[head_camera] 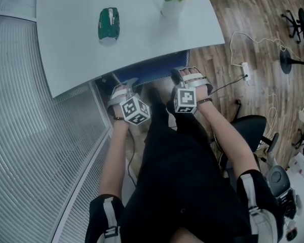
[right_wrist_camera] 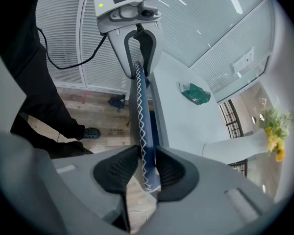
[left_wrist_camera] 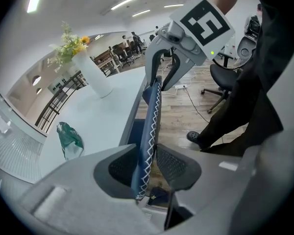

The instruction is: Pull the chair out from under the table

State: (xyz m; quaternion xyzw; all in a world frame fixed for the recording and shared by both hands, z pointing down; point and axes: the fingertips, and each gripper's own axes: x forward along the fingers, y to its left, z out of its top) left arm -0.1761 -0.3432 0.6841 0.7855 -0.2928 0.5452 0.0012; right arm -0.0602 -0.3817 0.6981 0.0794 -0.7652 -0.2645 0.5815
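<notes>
A person's left gripper (head_camera: pixel 125 87) and right gripper (head_camera: pixel 188 77) each clamp the top edge of the blue chair (head_camera: pixel 151 74) back, spaced apart, seemingly for a straight, even pull; the chair sits tucked under the white table (head_camera: pixel 71 49), only its back showing.

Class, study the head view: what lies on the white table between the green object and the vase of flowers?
Nothing. In the head view the table is bare between the green object and the vase.
</notes>
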